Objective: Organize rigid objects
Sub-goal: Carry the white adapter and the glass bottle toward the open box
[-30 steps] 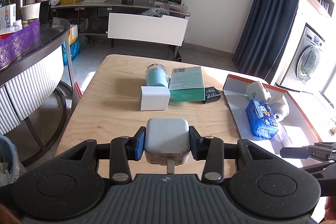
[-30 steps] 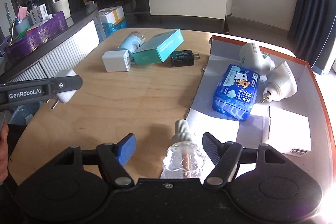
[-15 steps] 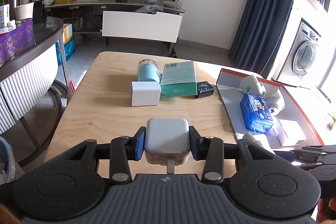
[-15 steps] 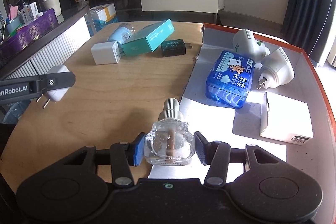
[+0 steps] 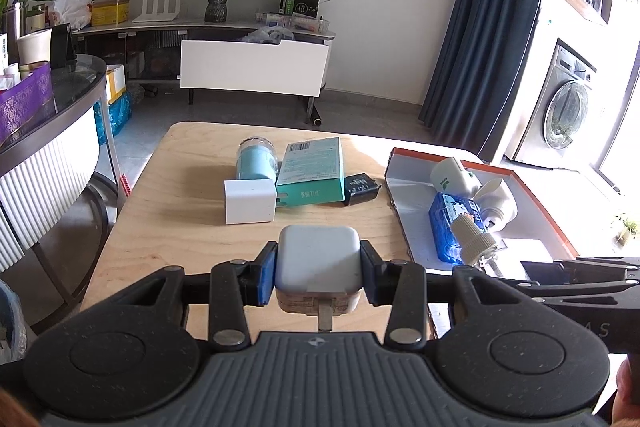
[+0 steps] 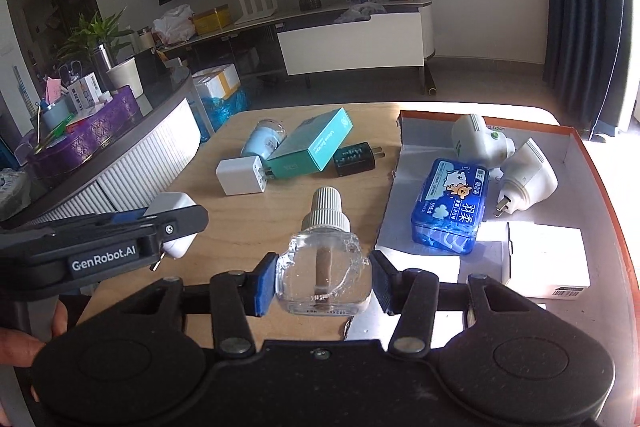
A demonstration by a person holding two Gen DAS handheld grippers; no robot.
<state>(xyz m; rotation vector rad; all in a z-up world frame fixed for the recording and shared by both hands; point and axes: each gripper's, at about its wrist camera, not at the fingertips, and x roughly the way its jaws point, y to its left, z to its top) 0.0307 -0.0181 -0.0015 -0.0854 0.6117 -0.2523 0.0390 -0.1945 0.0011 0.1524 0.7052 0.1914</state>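
Observation:
My left gripper (image 5: 318,269) is shut on a white plug adapter (image 5: 319,259), held above the wooden table (image 5: 168,227); it also shows in the right wrist view as the left gripper (image 6: 176,223) at the left. My right gripper (image 6: 323,277) is shut on a clear refill bottle (image 6: 323,267) with a ribbed white cap, lifted off the table beside the orange-rimmed tray (image 6: 600,163). The bottle's cap (image 5: 474,237) shows in the left wrist view. On the table lie a white charger (image 6: 241,175), a teal box (image 6: 312,147), a black adapter (image 6: 355,159) and a light blue jar (image 6: 265,141).
The tray holds a blue floss box (image 6: 452,203), two white plug-in devices (image 6: 480,143) and a white carton (image 6: 546,261). A curved counter (image 6: 132,147) with a purple basket stands left. A low TV bench (image 5: 252,67) and a washing machine (image 5: 568,107) lie beyond.
My right gripper closed on the clear bottle, which stood between open fingers a second ago, and has since lifted it off the table. The left gripper kept its hold and hardly moved.

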